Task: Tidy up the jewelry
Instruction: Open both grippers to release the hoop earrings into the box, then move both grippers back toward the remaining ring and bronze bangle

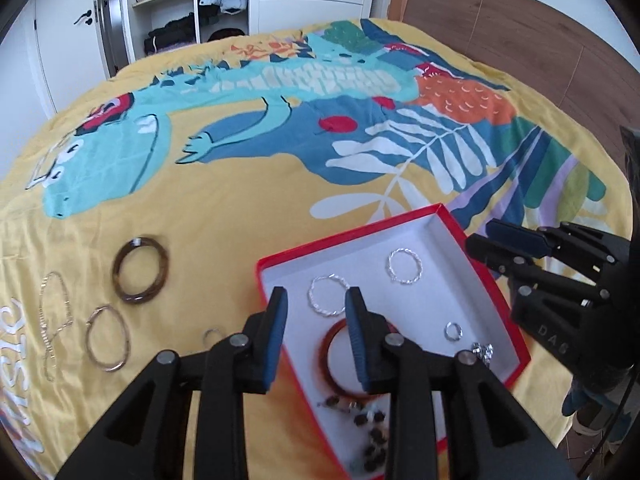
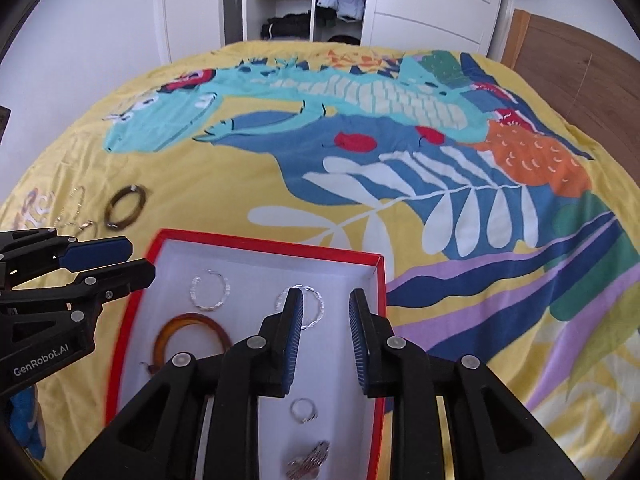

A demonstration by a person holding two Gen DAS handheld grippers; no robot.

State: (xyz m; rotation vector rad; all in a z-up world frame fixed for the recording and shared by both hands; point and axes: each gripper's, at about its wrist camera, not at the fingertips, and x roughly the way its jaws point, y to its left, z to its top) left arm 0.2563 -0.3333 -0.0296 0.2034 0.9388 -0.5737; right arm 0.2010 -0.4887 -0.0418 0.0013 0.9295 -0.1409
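A red box with a white inside (image 1: 440, 236) (image 2: 240, 260) lies on the bed. It holds two silver twisted bangles (image 1: 328, 295) (image 2: 210, 288), an amber bangle (image 1: 332, 344) (image 2: 192, 320), a small ring (image 1: 453, 330) (image 2: 304, 410), a sparkly piece (image 1: 482, 350) (image 2: 308, 462) and a dark bead bracelet (image 1: 370, 428). Left of the box lie a brown bangle (image 1: 140, 270) (image 2: 125, 206), a thin hoop (image 1: 107, 339), a chain (image 1: 54, 320) and a small ring (image 1: 212, 336). My left gripper (image 1: 316, 300) is open and empty over the box's left edge. My right gripper (image 2: 326, 300) is open and empty over the box's right side.
The bed has a yellow cover with a dinosaur print (image 1: 240, 120) (image 2: 320, 120). A wooden headboard (image 1: 540, 40) stands at the right. An open wardrobe (image 2: 312, 0) and a white door (image 2: 192, 4) are beyond the bed's far end.
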